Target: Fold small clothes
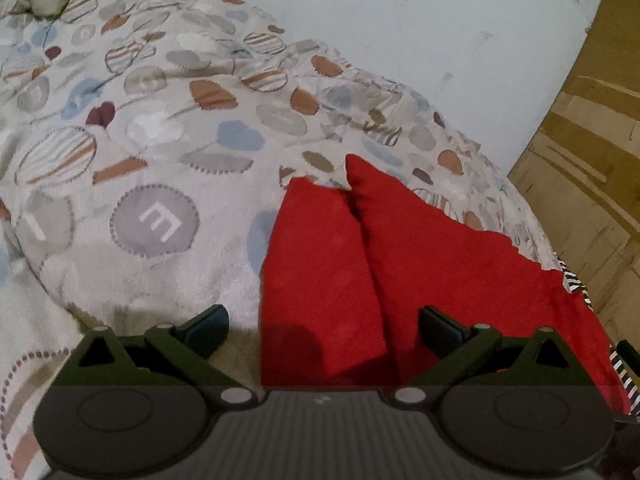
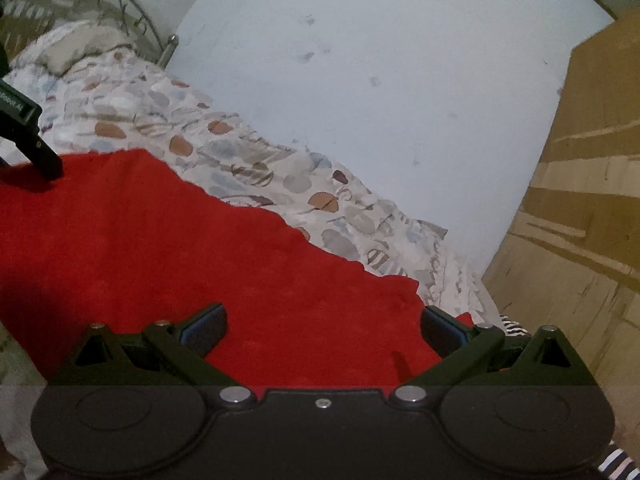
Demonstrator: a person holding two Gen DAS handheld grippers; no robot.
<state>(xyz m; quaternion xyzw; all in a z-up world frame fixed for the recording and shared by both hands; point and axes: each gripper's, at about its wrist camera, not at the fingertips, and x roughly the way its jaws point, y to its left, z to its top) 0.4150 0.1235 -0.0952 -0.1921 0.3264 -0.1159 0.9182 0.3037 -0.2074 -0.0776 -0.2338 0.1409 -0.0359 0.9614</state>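
So your left gripper (image 1: 322, 330) and right gripper (image 2: 322, 328) hover spread, empty, low-centre over the red cloth (image 2: 160, 248), ready to pinch edges.

Black hand-held gripper (image 2: 323, 330), blue pads (image 2: 208, 322), silver screws

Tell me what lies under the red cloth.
The red cloth rests on a patterned bedspread, and a black-and-white striped fabric peeks out at its right edge. Whatever else it covers is hidden.
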